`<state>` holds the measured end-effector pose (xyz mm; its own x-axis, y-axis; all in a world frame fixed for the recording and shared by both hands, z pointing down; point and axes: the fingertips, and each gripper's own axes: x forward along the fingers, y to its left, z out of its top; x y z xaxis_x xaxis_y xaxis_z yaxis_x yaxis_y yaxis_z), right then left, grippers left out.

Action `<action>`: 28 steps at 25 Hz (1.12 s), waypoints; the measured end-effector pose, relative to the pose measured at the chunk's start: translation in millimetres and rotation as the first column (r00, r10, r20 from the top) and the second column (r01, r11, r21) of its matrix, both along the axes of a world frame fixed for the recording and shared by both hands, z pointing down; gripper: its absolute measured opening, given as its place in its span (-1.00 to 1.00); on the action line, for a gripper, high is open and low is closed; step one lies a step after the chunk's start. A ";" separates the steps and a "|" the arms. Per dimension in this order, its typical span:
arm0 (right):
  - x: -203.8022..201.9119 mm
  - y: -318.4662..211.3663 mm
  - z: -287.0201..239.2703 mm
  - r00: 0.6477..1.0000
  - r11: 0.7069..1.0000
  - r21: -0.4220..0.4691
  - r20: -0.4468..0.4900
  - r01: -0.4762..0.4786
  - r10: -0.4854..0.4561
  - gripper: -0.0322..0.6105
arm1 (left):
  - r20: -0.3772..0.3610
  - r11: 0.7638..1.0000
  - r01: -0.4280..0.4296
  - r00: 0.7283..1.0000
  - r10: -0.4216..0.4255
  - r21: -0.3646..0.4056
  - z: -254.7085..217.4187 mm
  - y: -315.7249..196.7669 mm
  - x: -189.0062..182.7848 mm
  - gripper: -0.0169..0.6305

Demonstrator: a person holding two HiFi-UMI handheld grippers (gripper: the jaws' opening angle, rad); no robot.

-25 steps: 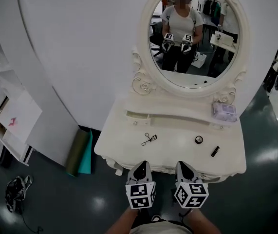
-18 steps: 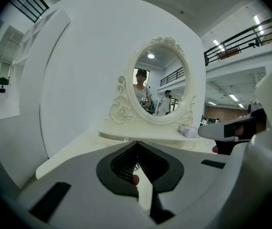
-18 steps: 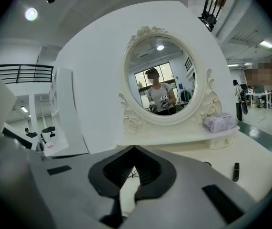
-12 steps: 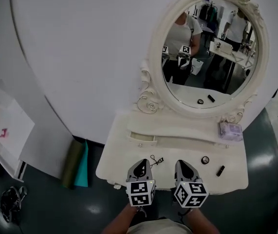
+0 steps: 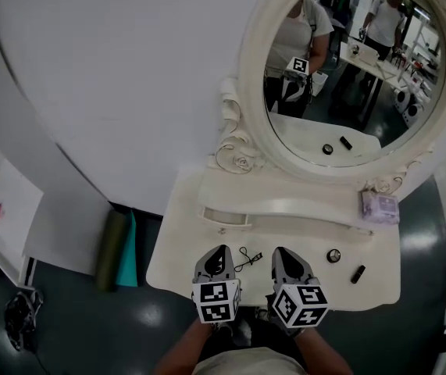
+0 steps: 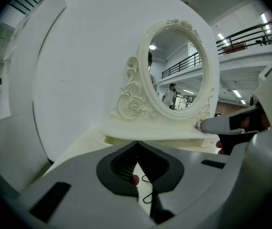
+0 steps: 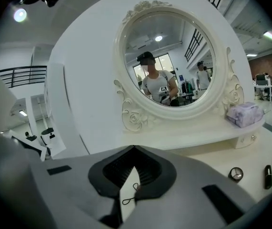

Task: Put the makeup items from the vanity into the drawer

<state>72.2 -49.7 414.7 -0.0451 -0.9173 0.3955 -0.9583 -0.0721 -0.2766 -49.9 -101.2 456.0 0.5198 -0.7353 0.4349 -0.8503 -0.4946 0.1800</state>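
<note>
The left gripper (image 5: 221, 251) and the right gripper (image 5: 279, 253) each have their jaws pressed together at the tips, with nothing held between them. They hang side by side over the front edge of the cream-white vanity top (image 5: 177, 266). A thin black wire eyelash curler (image 5: 246, 258) lies flat on that top just ahead of the tips, between the two grippers. Off to the right of the right gripper's fingers sits a small round dark compact (image 5: 333, 255). A short black lipstick tube (image 5: 358, 274) lies just beyond it, apart from it. Further ahead of the fingers runs a long raised cream shelf (image 5: 285, 207), with a lilac soft packet (image 5: 381, 206) at its right end. Behind it stands an oval mirror (image 5: 347, 69) in a carved cream frame.
</note>
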 end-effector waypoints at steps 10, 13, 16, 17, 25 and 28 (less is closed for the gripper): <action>16.5 -23.1 30.6 0.990 0.990 -0.055 0.068 0.130 -0.126 -0.85 | 0.053 0.987 0.120 0.992 -0.115 -0.105 34.9 4.7 5.6 -0.92; 15.4 -23.9 47.8 0.984 0.982 -0.089 0.069 0.169 -0.163 -0.85 | 0.059 0.981 0.150 0.988 -0.144 -0.125 45.2 5.9 4.4 -0.92; 13.2 -21.9 64.3 0.979 0.971 -0.131 0.079 0.199 -0.189 -0.84 | 0.071 0.972 0.178 0.983 -0.169 -0.150 56.7 9.9 0.0 -0.92; 11.9 -21.0 68.1 0.977 0.968 -0.140 0.077 0.208 -0.198 -0.84 | 0.075 0.970 0.186 0.982 -0.176 -0.160 60.5 11.4 -2.0 -0.92; -4.1 -12.6 95.4 0.949 0.926 -0.213 0.048 0.313 -0.310 -0.59 | 0.055 0.957 0.198 0.980 -0.190 -0.210 82.9 18.9 -0.7 -0.92; -4.7 -8.2 105.4 0.940 0.910 -0.246 0.014 0.333 -0.340 -0.52 | 0.050 0.956 0.190 0.982 -0.183 -0.225 89.2 24.3 4.7 -0.92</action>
<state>67.5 -57.8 520.2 -0.3202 -0.7264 0.6081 -0.9445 0.1954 -0.2639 -45.2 -76.9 545.2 0.3676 -0.6976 0.6150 -0.9300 -0.2753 0.2436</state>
